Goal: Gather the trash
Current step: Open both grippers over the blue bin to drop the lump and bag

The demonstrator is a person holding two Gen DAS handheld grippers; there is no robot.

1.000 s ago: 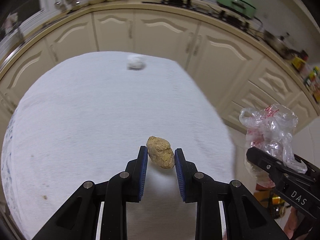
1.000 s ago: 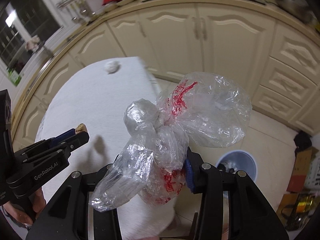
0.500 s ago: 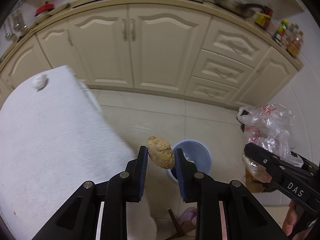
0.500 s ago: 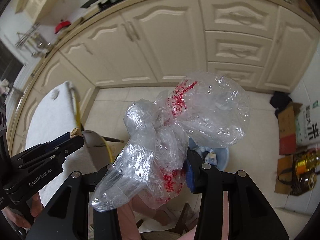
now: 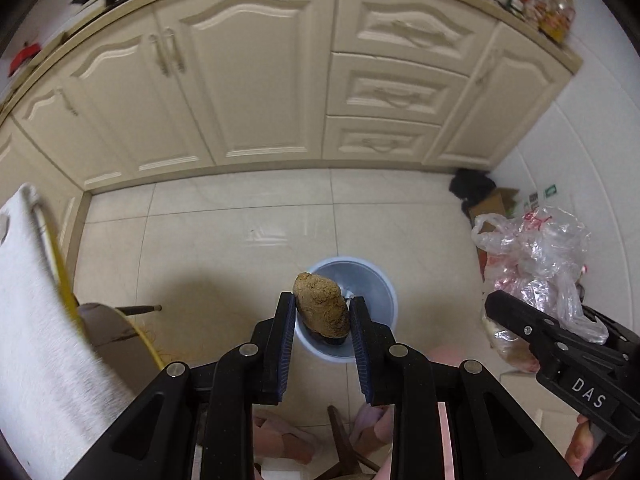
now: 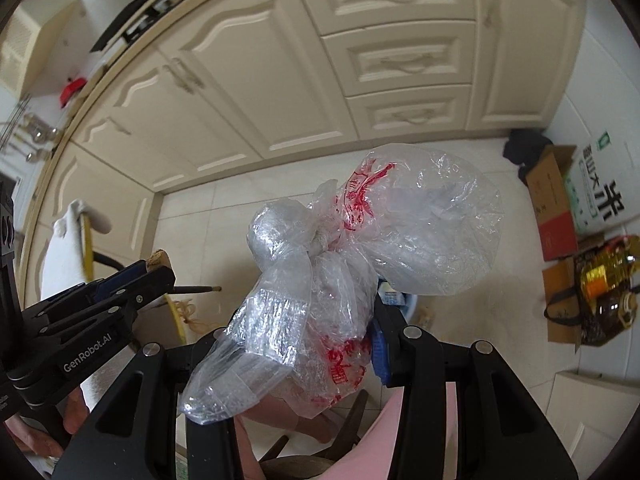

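1. Trash in two pieces hung above the tiled floor (image 5: 240, 240), both near the bin (image 5: 372, 280).
2. The left gripper (image 5: 321, 314) was clamped on a brown crumpled lump (image 5: 320, 304), directly over the bin's mouth.
3. The right gripper (image 6: 320, 344) was clamped on a knotted clear plastic bag (image 6: 360, 248) with red print, just right of the bin.

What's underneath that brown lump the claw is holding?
Below the brown lump, pinched in the left claw, a round bin stands on the tiled floor. Its pale rim and grey inner wall show; the lump and claw cover most of its contents.
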